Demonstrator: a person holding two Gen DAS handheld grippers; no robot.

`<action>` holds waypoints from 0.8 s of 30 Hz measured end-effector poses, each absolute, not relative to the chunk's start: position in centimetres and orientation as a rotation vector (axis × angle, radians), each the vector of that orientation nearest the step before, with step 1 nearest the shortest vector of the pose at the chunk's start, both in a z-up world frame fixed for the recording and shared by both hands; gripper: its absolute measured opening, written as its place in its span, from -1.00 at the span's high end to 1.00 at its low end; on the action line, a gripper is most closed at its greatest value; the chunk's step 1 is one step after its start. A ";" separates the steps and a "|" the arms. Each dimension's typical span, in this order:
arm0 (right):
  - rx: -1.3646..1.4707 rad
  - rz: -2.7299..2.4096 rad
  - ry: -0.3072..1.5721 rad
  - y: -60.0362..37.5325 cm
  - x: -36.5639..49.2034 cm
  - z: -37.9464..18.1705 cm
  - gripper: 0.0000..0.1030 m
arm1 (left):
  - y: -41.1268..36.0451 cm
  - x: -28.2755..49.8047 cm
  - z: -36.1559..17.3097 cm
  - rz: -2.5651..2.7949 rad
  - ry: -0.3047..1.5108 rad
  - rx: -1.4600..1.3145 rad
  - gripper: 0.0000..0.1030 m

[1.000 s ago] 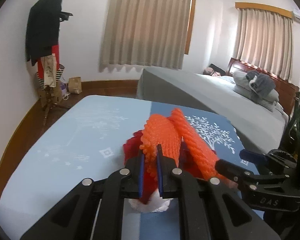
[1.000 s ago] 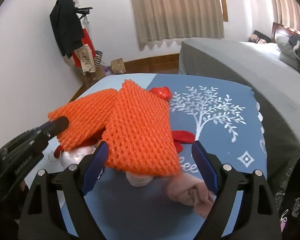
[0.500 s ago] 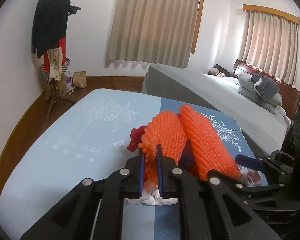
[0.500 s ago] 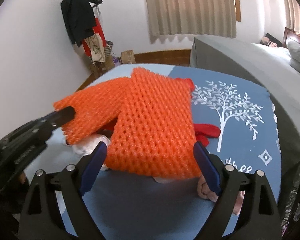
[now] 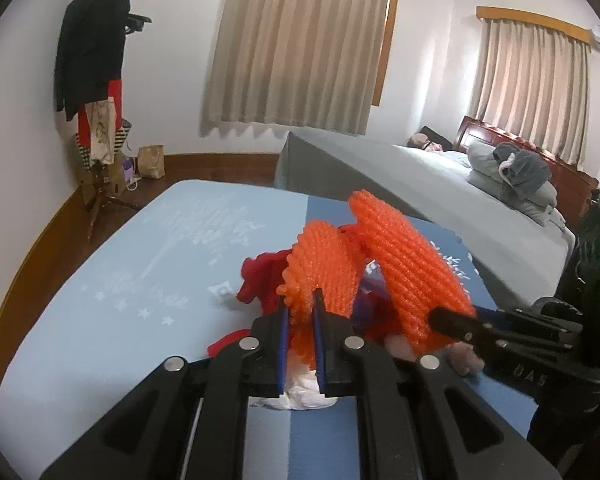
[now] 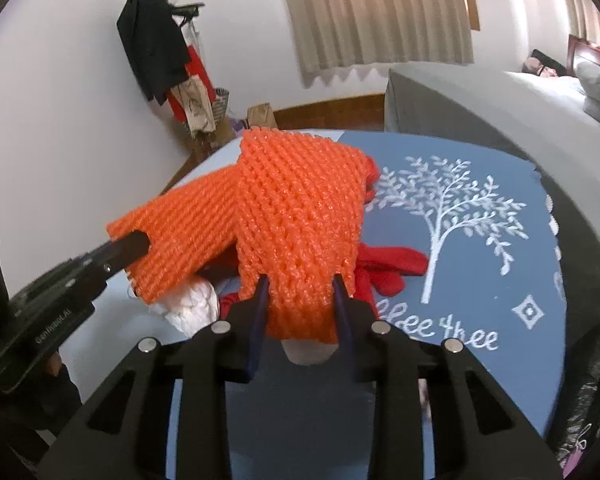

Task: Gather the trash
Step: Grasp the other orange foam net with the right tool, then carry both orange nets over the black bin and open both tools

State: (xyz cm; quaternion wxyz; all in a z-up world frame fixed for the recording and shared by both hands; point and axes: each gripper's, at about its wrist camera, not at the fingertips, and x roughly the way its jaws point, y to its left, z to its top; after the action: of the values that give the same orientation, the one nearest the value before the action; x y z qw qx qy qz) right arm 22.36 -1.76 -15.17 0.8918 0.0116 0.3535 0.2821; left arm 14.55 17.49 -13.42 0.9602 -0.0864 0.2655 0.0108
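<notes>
Your left hand-held gripper [image 5: 300, 316] is clamped on one orange foam net [image 5: 324, 268], and your right hand-held gripper [image 6: 300, 292] is closing its jaws on the second orange foam net [image 6: 296, 216], which already sits between the pads. Both nets are raised a little above the table [image 5: 112, 312], over a small heap of trash: red scraps [image 6: 392, 268], a white crumpled tissue [image 6: 192, 304] and a pinkish wad [image 5: 464, 356].

The risk now is the soft foam. The right pads hold only the near lower edge of the net, so if you lift quickly the net may bend, slip out and fall back on the heap. The two nets also touch each other, so pulling them apart may drag one from its grip. It seems a red scrap lies under the nets, but I cannot see if it is caught.

Compared with one second ago, the right jaws stood wide around the net and now they have narrowed on it. The left grip is unchanged.
</notes>
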 end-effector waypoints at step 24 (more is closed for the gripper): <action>0.108 0.334 0.625 -15.1 17.5 -10.9 0.49 | 7.3 14.2 -10.0 -0.202 0.482 -0.101 0.79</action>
State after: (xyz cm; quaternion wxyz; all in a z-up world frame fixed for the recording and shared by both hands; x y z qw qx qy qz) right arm 17.55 -15.08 -10.93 0.9365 0.0527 0.3056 0.1635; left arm 14.22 7.32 -10.02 0.9647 -0.0501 0.2383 -0.0999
